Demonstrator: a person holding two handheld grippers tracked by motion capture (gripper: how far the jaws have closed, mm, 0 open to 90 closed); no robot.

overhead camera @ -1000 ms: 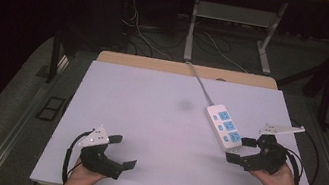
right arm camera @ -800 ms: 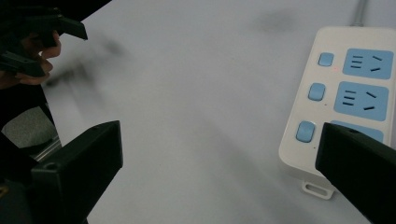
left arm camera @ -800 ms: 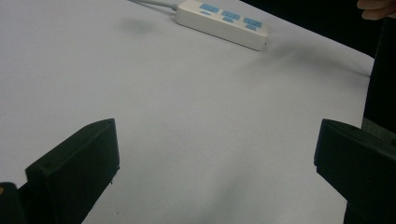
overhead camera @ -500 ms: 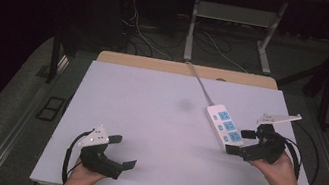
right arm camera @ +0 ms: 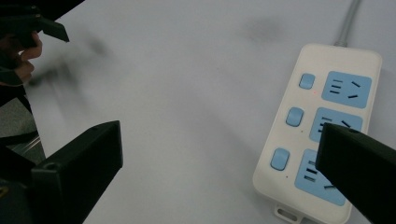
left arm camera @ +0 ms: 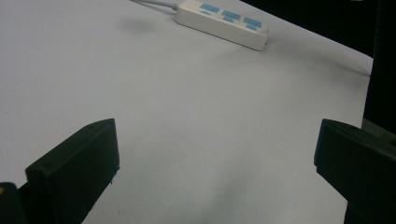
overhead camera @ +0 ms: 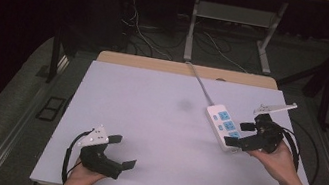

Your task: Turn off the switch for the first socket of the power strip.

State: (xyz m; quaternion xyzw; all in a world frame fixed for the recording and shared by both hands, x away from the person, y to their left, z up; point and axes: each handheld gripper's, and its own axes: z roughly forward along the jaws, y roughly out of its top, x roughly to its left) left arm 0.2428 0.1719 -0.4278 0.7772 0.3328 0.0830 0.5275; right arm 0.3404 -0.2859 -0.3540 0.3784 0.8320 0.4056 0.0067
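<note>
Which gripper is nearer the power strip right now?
The right gripper, open, is right at the near end of the power strip, one jaw over it. The left gripper, also open, sits far off at the table's near-left edge.

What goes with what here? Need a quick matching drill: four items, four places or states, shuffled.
Column 1:
1. power strip
2. left gripper
3. right gripper
4. grey cord

Column 2:
A. open, near the table's front left edge, nothing between its jaws
B. runs from the strip off the table's far edge
C. white with blue sockets, lying flat at the table's right
D. open, beside the strip's right side, one jaw over a socket in the right gripper view

Pairs: 1-C, 2-A, 3-D, 4-B
</note>
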